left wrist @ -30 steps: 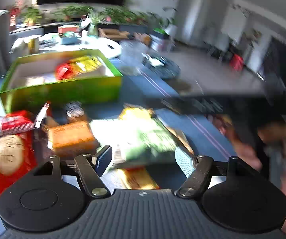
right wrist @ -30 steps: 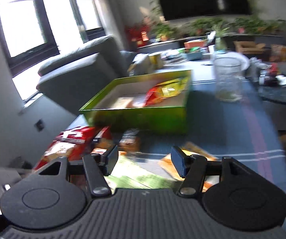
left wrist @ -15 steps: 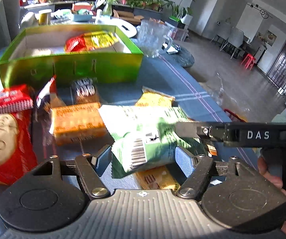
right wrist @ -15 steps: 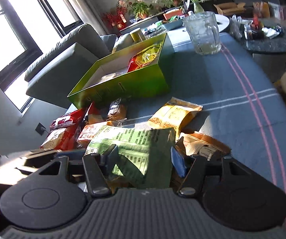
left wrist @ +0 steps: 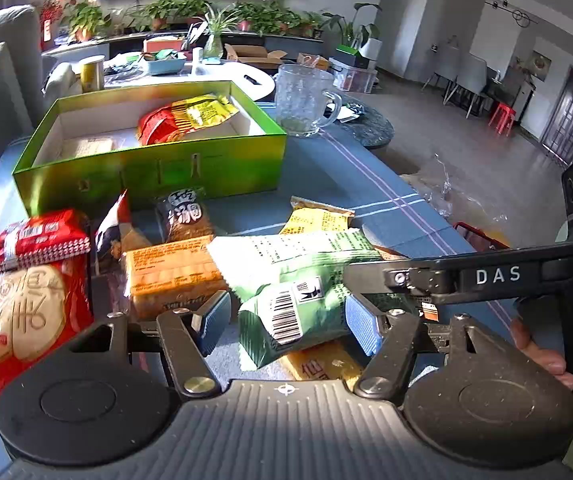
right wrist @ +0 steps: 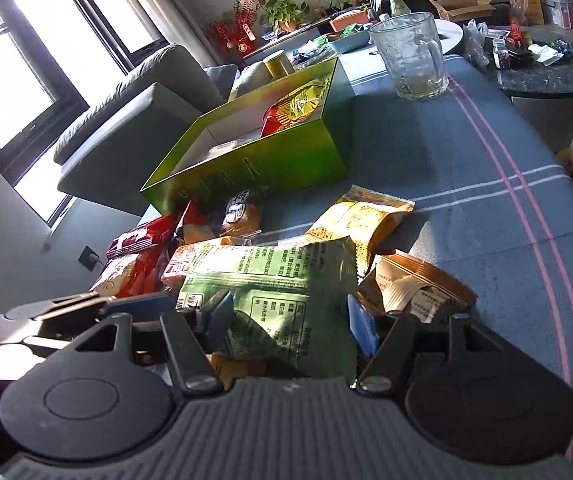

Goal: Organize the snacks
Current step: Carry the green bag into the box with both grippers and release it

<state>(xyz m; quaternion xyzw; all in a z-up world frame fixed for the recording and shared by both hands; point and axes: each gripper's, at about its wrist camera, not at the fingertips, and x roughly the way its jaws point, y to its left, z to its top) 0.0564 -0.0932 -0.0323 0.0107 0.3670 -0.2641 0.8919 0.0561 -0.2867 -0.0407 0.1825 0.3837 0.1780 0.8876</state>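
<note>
I am on the green snack packet [left wrist: 306,296], with both tongs on it at once. It sits lifted at the near edge of the pile, resting over an orange biscuit pack [left wrist: 170,272] to its left and a yellow packet [left wrist: 318,220] just behind it. My right gripper [right wrist: 286,316] pinches the packet's right end, the wrapper bunched between its pads. My left gripper [left wrist: 286,320] straddles the barcode end and its jaws are closing; the right pad touches the wrapper, but the left pad stands apart from it, so that side has no hold yet.

I judge the step to be a handover or a two-handed lift of this packet toward the green box [left wrist: 146,172], which stands at the far left of the blue tablecloth [left wrist: 366,184] with a red and yellow packet [left wrist: 186,120] already inside. Much of the box floor looks free on its near left.

Next I need the left jaws to finish closing on the barcode end before anything lets go. Then the packet must rise clear of the pile and pass over the box's near wall. The wrapper is soft and slippery, so I want a firm bite, not just the crimped edge. The glass mug [left wrist: 306,100] to the right of the box should stay out of my path.
</note>
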